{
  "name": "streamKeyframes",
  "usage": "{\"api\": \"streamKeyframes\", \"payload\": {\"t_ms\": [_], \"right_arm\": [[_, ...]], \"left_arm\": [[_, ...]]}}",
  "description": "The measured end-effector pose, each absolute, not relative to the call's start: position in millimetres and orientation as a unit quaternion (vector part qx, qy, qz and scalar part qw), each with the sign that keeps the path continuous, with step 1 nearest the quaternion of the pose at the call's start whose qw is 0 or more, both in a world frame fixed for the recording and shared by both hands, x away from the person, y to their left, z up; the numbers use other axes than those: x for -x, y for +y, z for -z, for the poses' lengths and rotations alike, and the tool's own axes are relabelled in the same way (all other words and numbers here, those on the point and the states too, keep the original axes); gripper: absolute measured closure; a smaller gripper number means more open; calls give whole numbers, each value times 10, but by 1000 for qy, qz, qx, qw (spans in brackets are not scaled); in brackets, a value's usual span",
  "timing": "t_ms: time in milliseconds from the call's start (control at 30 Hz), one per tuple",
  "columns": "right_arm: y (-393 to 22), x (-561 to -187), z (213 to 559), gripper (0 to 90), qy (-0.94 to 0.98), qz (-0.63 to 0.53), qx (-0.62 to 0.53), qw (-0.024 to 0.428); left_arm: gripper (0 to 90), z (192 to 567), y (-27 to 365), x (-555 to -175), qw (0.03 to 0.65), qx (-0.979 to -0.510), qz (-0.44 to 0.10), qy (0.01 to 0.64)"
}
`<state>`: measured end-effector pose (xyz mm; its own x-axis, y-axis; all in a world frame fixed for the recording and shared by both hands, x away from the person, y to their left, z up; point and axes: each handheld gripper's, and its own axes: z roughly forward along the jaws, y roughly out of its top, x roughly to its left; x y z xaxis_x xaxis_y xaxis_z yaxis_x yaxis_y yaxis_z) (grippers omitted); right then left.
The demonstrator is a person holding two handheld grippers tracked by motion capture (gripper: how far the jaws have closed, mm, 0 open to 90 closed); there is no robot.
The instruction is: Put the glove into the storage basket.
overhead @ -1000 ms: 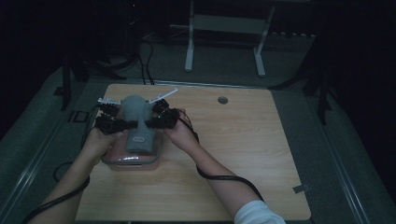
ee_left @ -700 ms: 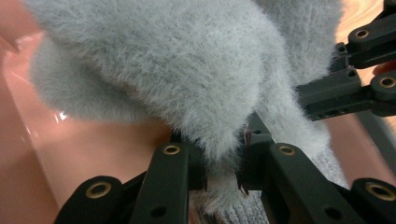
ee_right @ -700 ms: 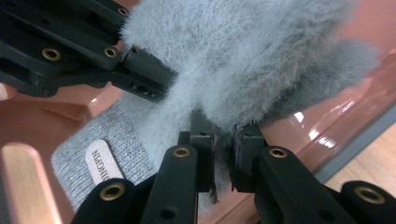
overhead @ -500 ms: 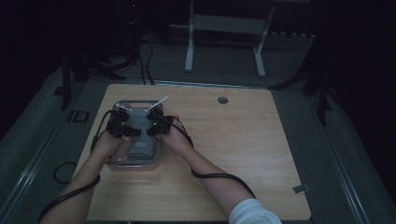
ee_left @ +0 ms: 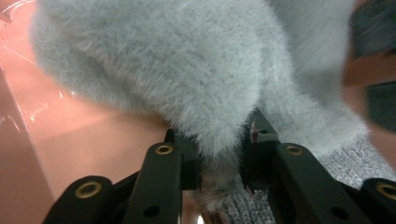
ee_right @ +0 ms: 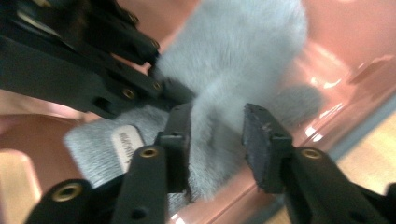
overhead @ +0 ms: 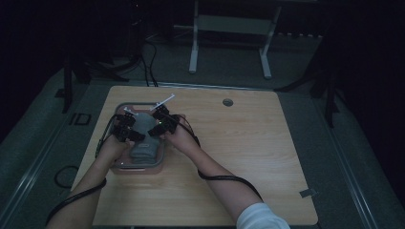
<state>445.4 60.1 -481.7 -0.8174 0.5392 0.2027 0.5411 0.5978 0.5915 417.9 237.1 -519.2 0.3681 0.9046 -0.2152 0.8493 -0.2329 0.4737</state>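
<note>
A grey fuzzy knitted cloth (overhead: pixel 143 150) lies folded in a pink plastic tray (overhead: pixel 143 170) at the left of the wooden table. My left gripper (overhead: pixel 128 129) is down in the tray. In the left gripper view that gripper (ee_left: pixel 219 156) is shut on a fold of the cloth (ee_left: pixel 187 70). My right gripper (overhead: pixel 160 125) is beside it. In the right gripper view it (ee_right: pixel 217 140) is open around another fold of the cloth (ee_right: pixel 243 51), with a gap at one pad. The left gripper's jaws (ee_right: pixel 159 79) cross the upper left of that view. A small label (ee_right: pixel 125 142) shows on the cloth.
The tray's rim (ee_right: pixel 299 140) runs close under the right gripper, with bare wooden table (overhead: pixel 248 138) beyond it. A round grommet (overhead: pixel 228 102) sits near the table's far edge. A white stand (overhead: pixel 229 28) is on the floor behind the table.
Both grippers have come down toward me with the cloth, which hung bunched above the tray and now lies in it. The right gripper's jaws now stand apart.
</note>
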Motion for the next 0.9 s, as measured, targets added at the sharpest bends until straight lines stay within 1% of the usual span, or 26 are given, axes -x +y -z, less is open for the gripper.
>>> {"api": "streamKeyframes", "payload": {"t_ms": [33,100,133,167,200,233,267,300,333,367,400,433,500,533,567,600,667,767,900], "right_arm": [[569,-4455,4785,561,-892,338,300,2],[508,-4453,4726,483,-888,357,290,-5],[483,-4446,4698,477,-889,360,283,-7],[458,-4439,4671,444,-889,362,280,-8],[431,-4432,4647,404,-888,367,278,-6],[404,-4424,4624,394,-888,370,274,-3],[373,-4415,4601,369,-887,373,271,-4],[342,-4406,4580,324,-886,379,268,-7],[307,-4399,4562,297,-885,386,260,-9],[273,-4390,4546,276,-884,391,255,-11],[241,-4380,4536,229,-887,392,246,-9],[210,-4364,4531,189,-891,389,233,-6],[144,-4334,4530,186,-892,390,227,-12],[144,-4334,4530,186,-892,390,227,-12],[74,-4306,4538,159,-895,390,215,-11],[37,-4291,4546,158,-895,393,209,-13],[-30,-4256,4567,157,-895,401,195,-19],[-113,-4218,4587,157,-895,404,186,-23],[-243,-4142,4586,157,-894,409,181,-30]], "left_arm": [[711,5186,2370,-4182,266,-781,-51,563],[652,5160,2359,-4177,265,-780,-59,564],[635,5142,2355,-4170,269,-778,-64,564],[597,5121,2352,-4158,274,-775,-73,564],[539,5100,2349,-4144,277,-773,-87,565],[500,5077,2346,-4129,281,-772,-97,561],[493,5052,2343,-4113,284,-775,-104,555],[447,5024,2336,-4094,284,-776,-117,550],[390,4990,2330,-4075,285,-776,-132,547],[362,4952,2335,-4053,293,-773,-139,546],[328,4909,2353,-4026,302,-775,-141,537],[263,4865,2364,-3994,310,-776,-153,527],[249,4784,2363,-3923,328,-768,-172,522],[227,4784,2363,-3923,328,-768,-172,522],[184,4725,2341,-3852,342,-765,-186,514],[156,4693,2325,-3808,346,-765,-197,506],[155,4617,2270,-3678,371,-763,-207,488],[155,4582,2229,-3602,384,-762,-207,478],[155,4521,2065,-3377,412,-773,-202,438]]}}
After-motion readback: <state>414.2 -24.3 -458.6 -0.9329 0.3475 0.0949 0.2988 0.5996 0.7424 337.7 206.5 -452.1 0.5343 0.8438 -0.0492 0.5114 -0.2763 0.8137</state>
